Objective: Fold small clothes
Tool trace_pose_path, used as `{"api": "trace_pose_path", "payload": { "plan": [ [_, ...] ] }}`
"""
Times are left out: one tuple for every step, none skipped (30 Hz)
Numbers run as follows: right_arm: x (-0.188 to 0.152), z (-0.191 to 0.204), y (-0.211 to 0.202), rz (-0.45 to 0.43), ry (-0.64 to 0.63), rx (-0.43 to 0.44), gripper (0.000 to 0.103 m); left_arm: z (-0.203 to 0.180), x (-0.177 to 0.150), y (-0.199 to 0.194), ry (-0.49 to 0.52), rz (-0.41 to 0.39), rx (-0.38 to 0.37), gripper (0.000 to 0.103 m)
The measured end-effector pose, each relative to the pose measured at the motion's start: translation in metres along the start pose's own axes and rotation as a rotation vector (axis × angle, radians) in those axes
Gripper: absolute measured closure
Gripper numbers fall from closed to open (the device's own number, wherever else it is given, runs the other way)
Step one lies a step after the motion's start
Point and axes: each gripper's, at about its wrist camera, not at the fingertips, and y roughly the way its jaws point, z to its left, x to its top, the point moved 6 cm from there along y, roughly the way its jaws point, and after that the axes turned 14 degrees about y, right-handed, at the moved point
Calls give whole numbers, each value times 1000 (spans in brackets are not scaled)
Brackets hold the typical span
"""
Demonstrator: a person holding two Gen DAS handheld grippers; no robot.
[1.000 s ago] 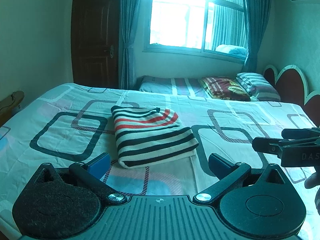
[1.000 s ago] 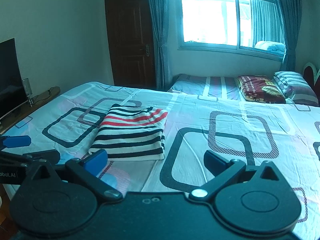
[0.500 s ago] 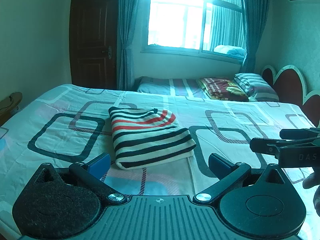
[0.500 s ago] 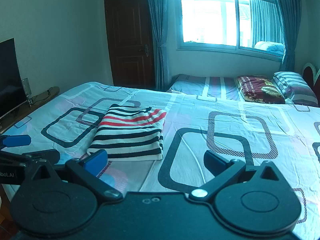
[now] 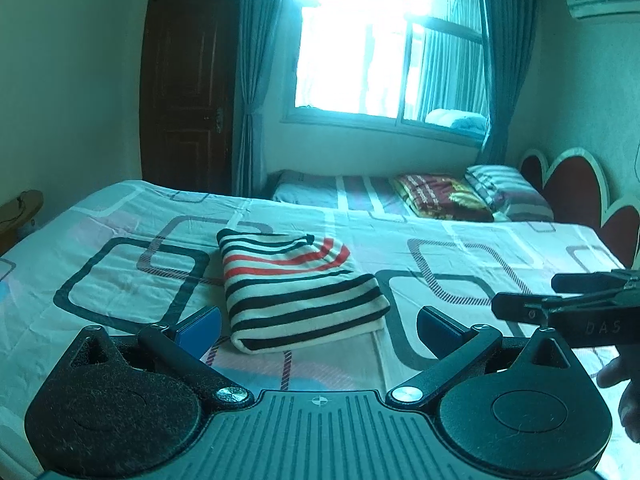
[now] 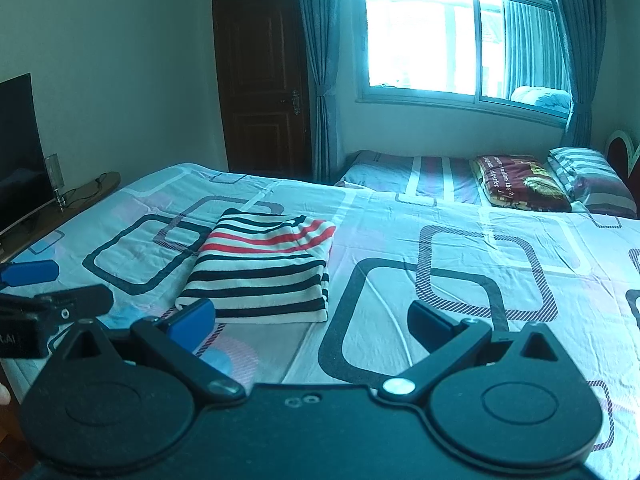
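Striped knit, black and white with a red band: the shirt lies folded into a thick rectangle on the bed, on the patterned sheet, just ahead of both grippers and touching neither. Left gripper has its fingers spread wide, nothing between them; right gripper likewise spread and empty, seen from the left view as a black bar at the right edge. Task looks essentially done for this item, no further fold obvious. Risks from here, as a judgement: either gripper dipping forward could snag the near edge and drag the top layer off, undoing the fold; the soft sheet gives no firm backing, so a push would slide the whole stack and wrinkle it; the near folded edge looks puffy and could spring open if nudged. Another risk is pinching sheet together with shirt if a regrasp goes too deep. Orientation: long axis runs from the near edge of the bed away toward the window, skewed slightly left-to-right in the left view; the red band and what seems a collar end sit at the far end, the rounded fold faces the grippers. A pillow and blanket sit well apart on a second bed behind.
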Motion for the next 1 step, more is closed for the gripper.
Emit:
{"api": "trace_pose_path", "payload": {
  "plan": [
    [0, 0, 0, 1, -1, 1, 1, 0, 0, 0, 0, 5, 5, 0]
  ]
}}
